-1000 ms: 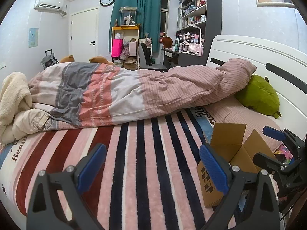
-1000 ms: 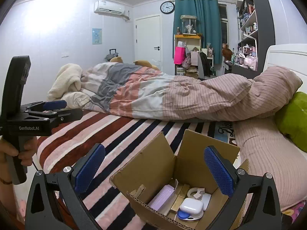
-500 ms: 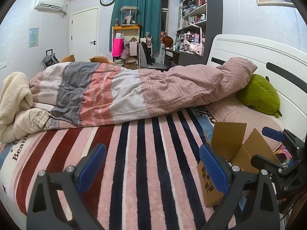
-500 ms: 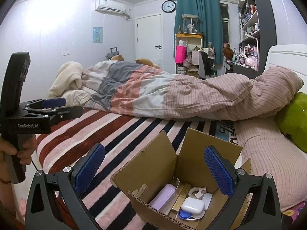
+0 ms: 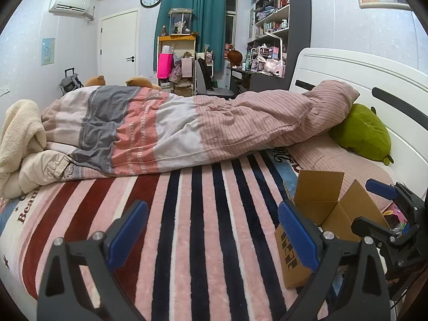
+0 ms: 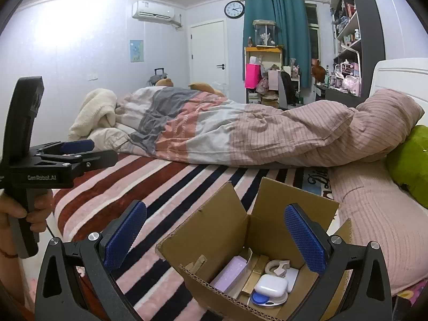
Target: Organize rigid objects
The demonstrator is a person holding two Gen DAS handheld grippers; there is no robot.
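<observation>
Going left to right, our left gripper (image 5: 212, 236) gapes wide and empty over the striped bed (image 5: 187, 214), and our right gripper (image 6: 215, 234) hangs wide and empty above the one cardboard box (image 6: 206, 230) near the bed's edge. A careless push could tip it off the soft cover (we judge). Inside we count one purple case (image 6: 231, 271), one white case (image 6: 270, 286), and other bits too jumbled to count.

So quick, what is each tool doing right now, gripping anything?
Left tool: open, holding nothing, over the striped blanket.
Right tool: open, holding nothing, above the open cardboard box.
</observation>
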